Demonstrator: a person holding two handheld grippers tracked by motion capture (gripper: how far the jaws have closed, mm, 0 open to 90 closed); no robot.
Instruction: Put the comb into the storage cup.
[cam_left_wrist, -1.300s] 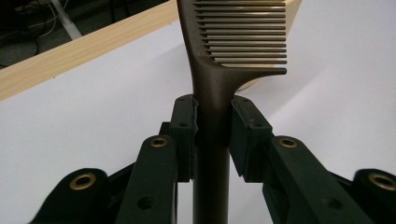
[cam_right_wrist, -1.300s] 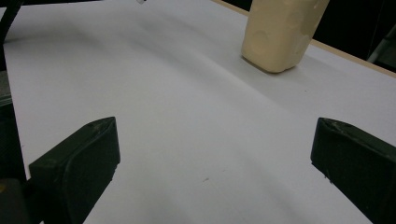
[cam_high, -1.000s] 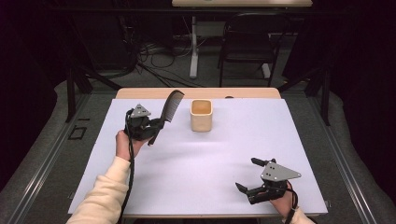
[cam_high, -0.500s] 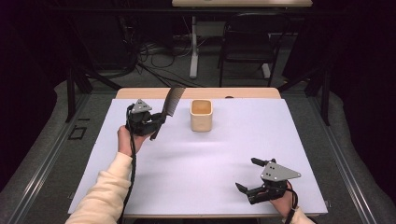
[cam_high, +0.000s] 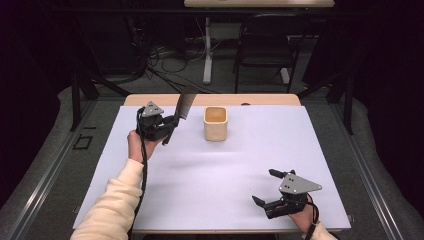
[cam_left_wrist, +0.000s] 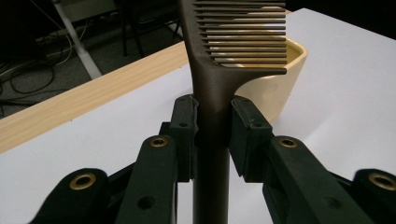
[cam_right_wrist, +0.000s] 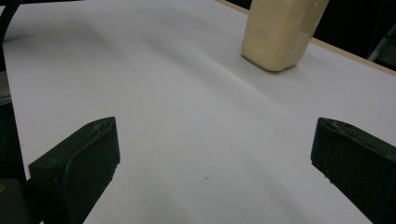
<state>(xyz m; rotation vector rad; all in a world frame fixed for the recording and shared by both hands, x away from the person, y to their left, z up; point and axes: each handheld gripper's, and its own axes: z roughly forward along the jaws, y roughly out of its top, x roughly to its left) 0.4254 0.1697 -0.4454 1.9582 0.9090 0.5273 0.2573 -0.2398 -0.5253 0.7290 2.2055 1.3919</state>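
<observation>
My left gripper (cam_left_wrist: 212, 119) is pinching the comb (cam_left_wrist: 219, 70) by its handle; up close, its teeth are overlapping the cup (cam_left_wrist: 280, 79), while my right gripper (cam_right_wrist: 210, 154) is resting spread wide

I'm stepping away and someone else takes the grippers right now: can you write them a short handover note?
Left gripper: shut on the dark comb at its handle, teeth end up, held above the table left of the cream cup.
Right gripper: open, holding nothing, low over the near right part of the white table cover.
Done: comb is picked up and close to the cup.
Left, probably: bring the comb over the cup's open top, lower it in, release.
</observation>
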